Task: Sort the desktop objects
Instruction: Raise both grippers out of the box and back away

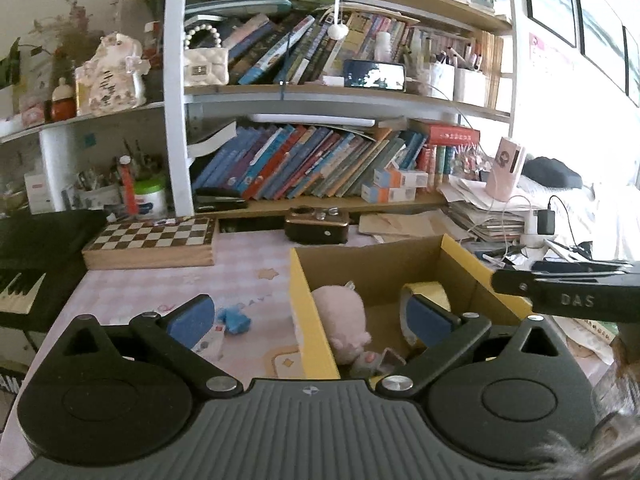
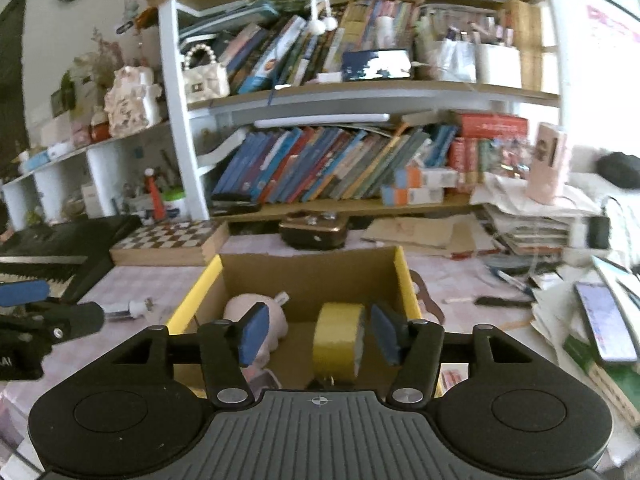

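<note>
Cluttered surface [image 1: 248, 264] below bookshelves: cardboard box [image 2: 304, 276] containing pink plush toy [image 2: 256, 316] and yellow tape roll [image 2: 336, 340]; left claw [image 1: 310, 318] and right claw [image 2: 316, 336] both released, nothing grasped.

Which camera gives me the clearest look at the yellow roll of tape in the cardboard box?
The right wrist view: the yellow roll of tape stands on edge, nearly unobstructed, inside the cardboard box. In the left wrist view the tape is half hidden behind a blue finger pad.

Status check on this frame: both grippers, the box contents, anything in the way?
Left gripper open, empty. Right gripper open, yellow tape roll loose between jaws. Pink plush and tape in cardboard box. Nothing blocking.
</note>
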